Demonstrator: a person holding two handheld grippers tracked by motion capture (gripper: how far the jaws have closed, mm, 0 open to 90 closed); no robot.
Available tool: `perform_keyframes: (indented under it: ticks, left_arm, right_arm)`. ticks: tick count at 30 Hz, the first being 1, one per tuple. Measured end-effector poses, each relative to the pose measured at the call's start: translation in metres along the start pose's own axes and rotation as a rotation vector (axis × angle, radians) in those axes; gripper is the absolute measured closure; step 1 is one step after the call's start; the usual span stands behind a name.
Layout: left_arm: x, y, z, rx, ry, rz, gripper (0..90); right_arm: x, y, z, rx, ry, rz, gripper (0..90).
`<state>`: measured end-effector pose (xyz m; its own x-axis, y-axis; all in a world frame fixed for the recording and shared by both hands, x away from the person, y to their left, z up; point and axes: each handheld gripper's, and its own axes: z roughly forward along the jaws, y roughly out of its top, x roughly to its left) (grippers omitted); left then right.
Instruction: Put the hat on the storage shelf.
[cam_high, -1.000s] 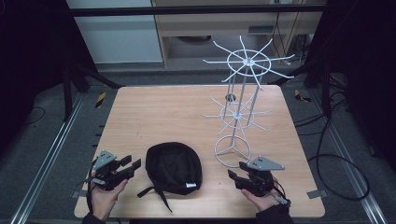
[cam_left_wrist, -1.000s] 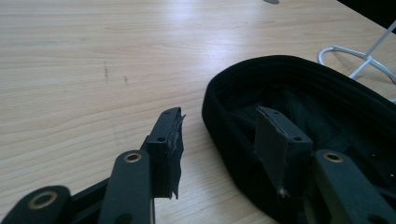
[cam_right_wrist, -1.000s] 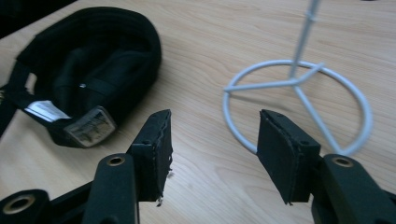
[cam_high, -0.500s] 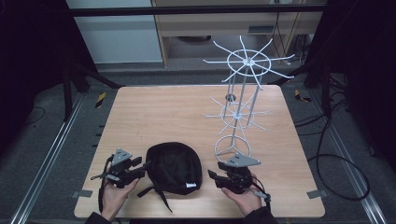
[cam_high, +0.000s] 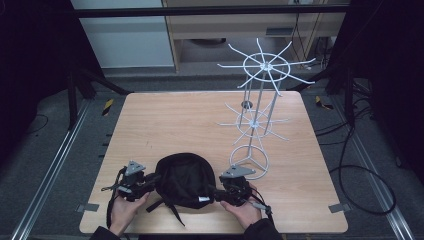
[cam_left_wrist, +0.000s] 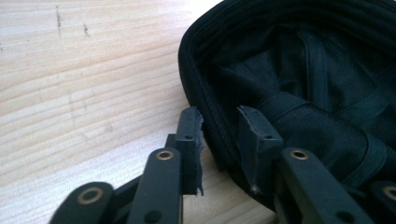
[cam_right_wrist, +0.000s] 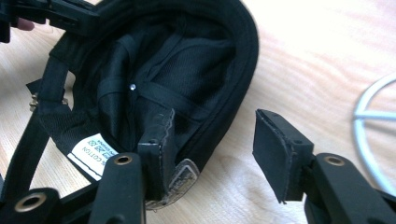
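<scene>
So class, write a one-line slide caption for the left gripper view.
Left gripper straddles the rim of an upturned black cap on a wooden table, one jaw outside, one inside.

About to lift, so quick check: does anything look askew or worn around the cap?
The black cap lies upside down, lining and white label showing. The right gripper has frayed pad edges, and the left gripper has a chipped outer pad. The wire rack stands upright.

One black cap (cam_high: 184, 180), one white wire rack (cam_high: 256, 117), and two grippers on one table (cam_high: 165, 120).
</scene>
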<state>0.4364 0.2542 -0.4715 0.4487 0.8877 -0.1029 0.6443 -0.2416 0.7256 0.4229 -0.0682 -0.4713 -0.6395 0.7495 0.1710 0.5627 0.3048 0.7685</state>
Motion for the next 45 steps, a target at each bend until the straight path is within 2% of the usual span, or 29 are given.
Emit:
perform_keyframes:
  ticks: [2, 4, 5, 6, 7, 8, 10, 11, 12, 15, 16, 17, 18, 19, 23, 26, 28, 30, 31, 33, 36, 41, 42, 43, 45]
  left_arm:
    - [-0.001, -0.001, 0.0, 0.012, 0.004, 0.01, 73.5]
    - [-0.002, -0.002, 0.001, 0.016, 0.007, 0.012, 74.5]
    - [-0.003, -0.002, 0.001, 0.019, 0.008, 0.015, 74.9]
    - [-0.003, -0.002, 0.001, 0.023, 0.009, 0.019, 75.1]
    - [-0.004, -0.003, 0.001, 0.024, 0.012, 0.016, 75.1]
    - [-0.005, -0.003, 0.002, 0.032, 0.011, 0.018, 75.4]
    - [-0.006, -0.003, 0.002, 0.035, 0.009, 0.018, 75.4]
    - [-0.006, -0.004, 0.003, 0.038, 0.006, 0.016, 75.4]
    - [-0.007, -0.004, 0.004, 0.038, -0.002, 0.009, 75.3]
    - [-0.011, -0.003, 0.007, 0.041, -0.015, 0.005, 75.0]
    - [-0.012, -0.003, 0.009, 0.04, -0.015, 0.007, 75.0]
    - [-0.014, -0.002, 0.01, 0.039, -0.017, 0.006, 74.6]
    - [-0.015, -0.002, 0.011, 0.037, -0.017, 0.004, 74.6]
    - [-0.015, -0.001, 0.014, 0.035, -0.015, 0.002, 74.1]
    - [-0.013, 0.001, 0.017, 0.03, -0.029, -0.004, 73.7]
    - [-0.01, 0.001, 0.017, 0.028, -0.034, -0.004, 72.1]
    - [-0.007, 0.002, 0.015, 0.024, -0.045, -0.012, 70.3]
    - [-0.003, 0.005, 0.011, 0.006, -0.045, -0.019, 64.9]
    - [0.0, 0.008, 0.004, -0.028, -0.041, -0.024, 63.3]
    - [0.001, 0.012, -0.004, -0.063, -0.044, -0.037, 61.7]
    - [-0.002, 0.018, -0.015, -0.103, -0.072, -0.046, 60.2]
    - [-0.028, 0.033, -0.022, -0.165, -0.139, -0.019, 53.8]
    - [-0.028, 0.033, -0.022, -0.165, -0.139, -0.019, 51.9]
    - [-0.037, 0.039, -0.019, -0.176, -0.157, -0.005, 50.1]
    - [-0.041, 0.041, -0.017, -0.179, -0.169, -0.005, 48.6]
  right_arm:
    - [-0.001, -0.001, 0.006, 0.03, 0.011, 0.019, 59.1]
    - [-0.001, -0.001, 0.007, 0.04, 0.013, 0.025, 61.2]
    - [-0.003, -0.001, 0.009, 0.05, 0.01, 0.027, 68.5]
    - [-0.004, -0.001, 0.009, 0.054, 0.013, 0.037, 71.9]
    - [-0.004, -0.001, 0.009, 0.054, 0.013, 0.037, 71.9]
    - [-0.005, 0.0, 0.009, 0.049, 0.016, 0.05, 80.0]
    - [-0.006, 0.001, 0.007, 0.039, 0.02, 0.058, 81.7]
    - [-0.007, 0.002, 0.006, 0.023, 0.019, 0.05, 82.6]
    - [-0.007, 0.005, 0.0, -0.033, 0.023, 0.031, 83.4]
    - [-0.003, 0.012, -0.012, -0.132, 0.033, -0.022, 83.8]
    - [-0.003, 0.012, -0.012, -0.132, 0.033, -0.022, 83.8]
    - [0.002, 0.016, -0.018, -0.179, 0.034, -0.06, 84.0]
    - [0.002, 0.016, -0.018, -0.179, 0.034, -0.06, 84.0]
    - [0.007, 0.018, -0.02, -0.199, 0.051, -0.087, 83.9]
    - [0.015, 0.017, -0.015, -0.189, 0.067, -0.124, 83.7]
    - [0.021, 0.014, -0.01, -0.168, 0.06, -0.154, 83.6]
    - [0.022, 0.013, -0.009, -0.162, 0.055, -0.156, 83.6]
    - [0.022, 0.011, -0.008, -0.158, 0.039, -0.159, 83.5]
    - [0.022, 0.01, -0.007, -0.156, 0.037, -0.16, 83.6]
    - [0.023, 0.01, -0.006, -0.151, 0.027, -0.165, 83.6]
    - [0.024, 0.009, -0.005, -0.149, 0.013, -0.171, 83.7]
    - [0.025, 0.008, -0.005, -0.154, 0.015, -0.17, 83.1]
    - [0.025, 0.008, -0.005, -0.154, 0.015, -0.17, 83.1]
    - [0.025, 0.008, -0.005, -0.153, 0.022, -0.171, 82.4]
    - [0.025, 0.007, -0.005, -0.153, 0.029, -0.173, 82.1]
